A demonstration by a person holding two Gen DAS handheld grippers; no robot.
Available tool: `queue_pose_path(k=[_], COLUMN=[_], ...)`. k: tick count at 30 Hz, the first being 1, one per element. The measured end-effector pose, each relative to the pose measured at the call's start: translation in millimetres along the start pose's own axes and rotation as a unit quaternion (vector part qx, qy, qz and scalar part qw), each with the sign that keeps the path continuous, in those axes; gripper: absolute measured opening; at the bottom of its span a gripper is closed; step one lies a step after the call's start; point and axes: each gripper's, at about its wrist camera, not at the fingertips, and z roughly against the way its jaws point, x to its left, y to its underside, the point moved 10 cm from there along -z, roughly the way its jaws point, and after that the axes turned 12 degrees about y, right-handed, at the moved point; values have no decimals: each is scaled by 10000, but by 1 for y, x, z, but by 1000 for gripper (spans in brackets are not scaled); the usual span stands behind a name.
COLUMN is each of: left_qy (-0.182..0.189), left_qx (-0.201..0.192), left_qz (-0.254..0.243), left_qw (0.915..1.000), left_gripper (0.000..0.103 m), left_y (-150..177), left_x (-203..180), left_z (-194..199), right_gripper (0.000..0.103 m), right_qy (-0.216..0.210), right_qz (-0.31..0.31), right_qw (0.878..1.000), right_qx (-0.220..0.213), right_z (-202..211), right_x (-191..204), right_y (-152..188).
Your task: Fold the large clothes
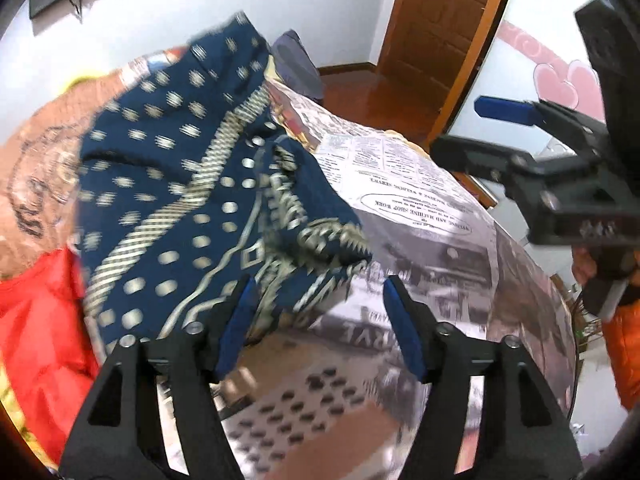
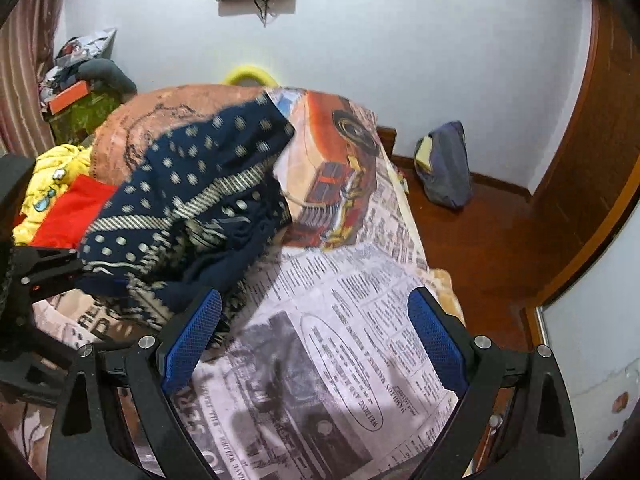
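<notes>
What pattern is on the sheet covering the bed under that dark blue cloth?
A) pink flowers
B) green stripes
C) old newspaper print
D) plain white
C: the bed sheet shows columns of newspaper text and grey photos, with the dark blue cloth crumpled on top of it.

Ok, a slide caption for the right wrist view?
Open right tongs above newspaper-print sheet, crumpled navy patterned garment at left.

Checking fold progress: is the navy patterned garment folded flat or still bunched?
Bunched. The navy patterned garment lies in a crumpled heap with creases and overlapping layers on the newspaper-print bedsheet, no flat rectangle or clean fold edge visible.
</notes>
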Motion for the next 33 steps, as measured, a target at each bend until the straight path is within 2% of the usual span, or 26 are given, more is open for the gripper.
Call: queue_pose_path(k=[4, 8, 10, 12, 15, 17, 18, 22, 26, 29, 33], left_qy=[-418, -1036, -1379, -1537, -1543, -1623, -1621, -1692, -1578, -1679, -1618], left_qx=[-331, -652, -736, -730, -546, -288, -303, -477, -500, -503, -511], left_qz=[-65, 146, 349, 640, 1013, 1159, 1166, 985, 1064, 992, 863], left_qw=[9986, 9924, 9871, 9833, 9813, 9795, 9794, 9795, 9805, 9795, 9817], left_gripper=[69, 78, 79, 79, 79, 80, 80, 82, 84, 84, 84], left_y=[-8, -29, -32, -25, -15, -3, 1, 9, 12, 10, -1], left_x=[16, 78, 110, 143, 170, 182, 184, 181, 183, 181, 173], left_z=[45, 70, 80, 83, 64, 49, 46, 42, 36, 39, 49], right_gripper=[93, 93, 93, 93, 93, 93, 93, 93, 93, 93, 93], right_qy=[-266, -622, -800, -895, -966, -766, -687, -419, -237, -75, -515], right_qz=[-7, 67, 157, 245, 414, 521, 539, 454, 160, -7, -290], right_qw=[9995, 9979, 9966, 9957, 9942, 9948, 9950, 9955, 9962, 9963, 9966], right_qx=[-185, -196, -120, -4, 221, 430, 480, 717, 827, 861, 579], right_z=[9, 1, -10, -23, -48, -68, -73, -91, -92, -83, -60], right_x=[16, 49, 69, 85, 105, 105, 101, 70, 29, 11, 12], right_y=[-19, -34, -36, -35, -25, -12, -8, 20, 40, 35, 8])
